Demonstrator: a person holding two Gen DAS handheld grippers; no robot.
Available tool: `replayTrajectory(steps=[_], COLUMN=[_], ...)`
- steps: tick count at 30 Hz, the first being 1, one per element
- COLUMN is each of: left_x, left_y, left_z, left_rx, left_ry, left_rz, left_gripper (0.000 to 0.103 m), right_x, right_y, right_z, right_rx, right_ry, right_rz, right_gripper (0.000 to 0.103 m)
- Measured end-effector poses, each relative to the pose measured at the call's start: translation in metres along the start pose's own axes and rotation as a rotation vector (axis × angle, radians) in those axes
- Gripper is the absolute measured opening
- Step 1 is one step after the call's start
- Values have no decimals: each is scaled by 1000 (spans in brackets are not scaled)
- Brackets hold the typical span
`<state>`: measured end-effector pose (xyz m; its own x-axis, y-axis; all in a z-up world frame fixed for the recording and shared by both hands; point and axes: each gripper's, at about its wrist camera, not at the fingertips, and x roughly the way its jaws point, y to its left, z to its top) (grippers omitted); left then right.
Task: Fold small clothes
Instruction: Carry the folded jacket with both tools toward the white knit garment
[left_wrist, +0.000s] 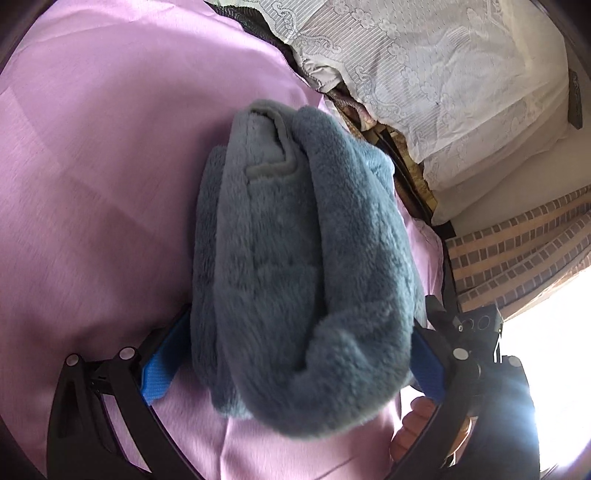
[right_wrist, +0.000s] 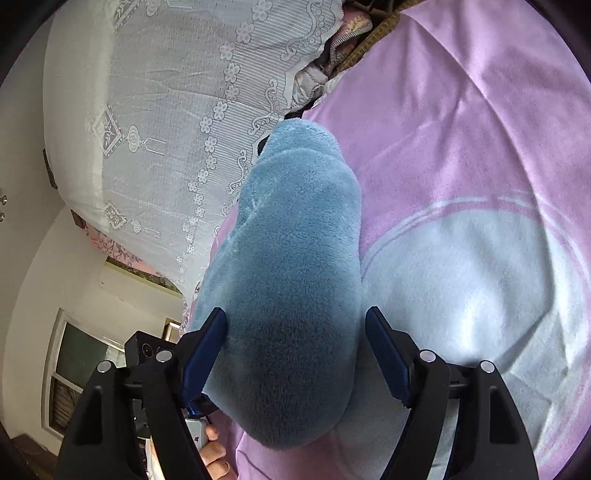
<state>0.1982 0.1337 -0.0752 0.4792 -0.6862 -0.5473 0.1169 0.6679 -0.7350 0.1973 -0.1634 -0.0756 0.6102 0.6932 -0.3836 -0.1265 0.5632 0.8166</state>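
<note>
- Left wrist view looks down on a blue-grey fleece garment (left_wrist: 295, 266), already folded into a thick bundle and lying on the pink bedsheet (left_wrist: 92, 166).
- Its long axis runs straight away from the left gripper (left_wrist: 295, 362), from the near end between the jaws out towards the lace-covered pillows (left_wrist: 424, 74) at the head of the bed.
- A grey hem or cuff (left_wrist: 273, 155) shows on top at the far end, where the layers meet.
- The left gripper's jaws stand wide on either side of the bundle's near end; the blue pads (left_wrist: 162, 365) sit close against the fleece, but I cannot tell whether they are pressing on it.
- From the right wrist view, the same bundle (right_wrist: 291, 280) again stretches lengthwise away from the right gripper (right_wrist: 295, 354), so both grippers face it end on, from opposite ends.
- The right gripper's jaws are well open and have hold of nothing: the left pad (right_wrist: 203, 354) lies right beside the fleece, while a clear gap of bedsheet (right_wrist: 480, 129) shows between the right pad and the cloth.
- A bare hand (right_wrist: 214, 454) grips a handle just below the bundle in this view.
- Neither gripper looks clearly nearer; both straddle an end of the garment.
- My reading is that the fold is nearly complete, and any next move, whether a squeeze, lift or tidy, turns on the jaws closing across the bundle's short width rather than along its length.
</note>
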Motion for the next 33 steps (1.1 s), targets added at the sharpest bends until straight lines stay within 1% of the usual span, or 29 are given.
replayTrajectory(steps=[4,9,11,15,18,21,23,25,28,29,31,33], left_x=[2,-1,0,6,13,14,11,9,2,0,-4,-10], left_y=[1,6,4,1,-7,-12,-11,-13,-15,-18,-23,-34], left_z=[6,12,14,16,15,10,9,7,3,1,-1,-6], left_rx=[-11,-68,-62,-42,-5,32,33,36,51,60,86,141], left_ry=[1,-26,-27,-7,11,3,-12,-28,-59,-71,-92,-125], left_rz=[-16,-78,-95,-86,-46,-9,2,22,62,77,103,148], left_gripper=[99,99,99,99,99,99,96,89,80,78,72,68], right_x=[14,32,41,49,49,49,48,47,46,46,43,39], right_y=[0,-5,-5,-2,-1,3,4,7,20,24,29,36], right_z=[12,33,40,44,43,38,35,33,27,25,22,18], right_rx=[18,69,64,13,-1,-65,-96,-125,-217,-244,-279,-327], right_ry=[-2,9,17,36,35,24,12,1,-22,-31,-47,-72], right_rz=[6,32,34,40,41,-3,-19,-41,-102,-118,-138,-163], right_gripper=[79,79,79,79,77,68,64,61,58,57,55,53])
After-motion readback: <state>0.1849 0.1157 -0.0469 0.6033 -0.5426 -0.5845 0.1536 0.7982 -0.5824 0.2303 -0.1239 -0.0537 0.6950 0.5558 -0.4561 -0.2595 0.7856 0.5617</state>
